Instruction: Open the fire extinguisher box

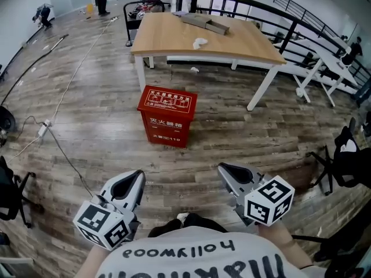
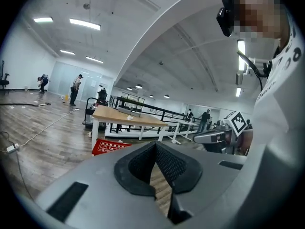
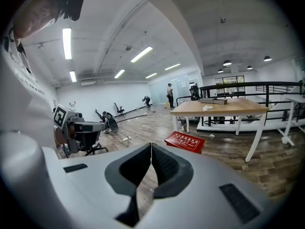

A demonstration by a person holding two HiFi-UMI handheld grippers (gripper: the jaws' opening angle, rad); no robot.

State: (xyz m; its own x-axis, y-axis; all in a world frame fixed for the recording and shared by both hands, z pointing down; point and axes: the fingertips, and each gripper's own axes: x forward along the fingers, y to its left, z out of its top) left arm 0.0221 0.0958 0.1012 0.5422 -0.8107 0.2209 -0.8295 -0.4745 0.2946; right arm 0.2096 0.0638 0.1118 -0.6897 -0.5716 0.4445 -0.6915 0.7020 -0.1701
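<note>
A red fire extinguisher box (image 1: 168,116) with its lid down stands on the wooden floor in front of a table; it also shows as the red box (image 2: 110,146) in the left gripper view and the red box (image 3: 185,141) in the right gripper view. My left gripper (image 1: 137,180) is near the bottom of the head view, shut and empty, well short of the box. My right gripper (image 1: 227,172) is beside it, also shut with nothing between its jaws. Both point towards the box. In their own views the left gripper (image 2: 155,149) and right gripper (image 3: 151,149) show tips meeting.
A wooden table (image 1: 206,36) with white legs stands behind the box, with a flat carton on it. A cable (image 1: 55,138) with a power strip runs over the floor at left. Black office chairs (image 1: 348,155) stand at right. Other people stand far back.
</note>
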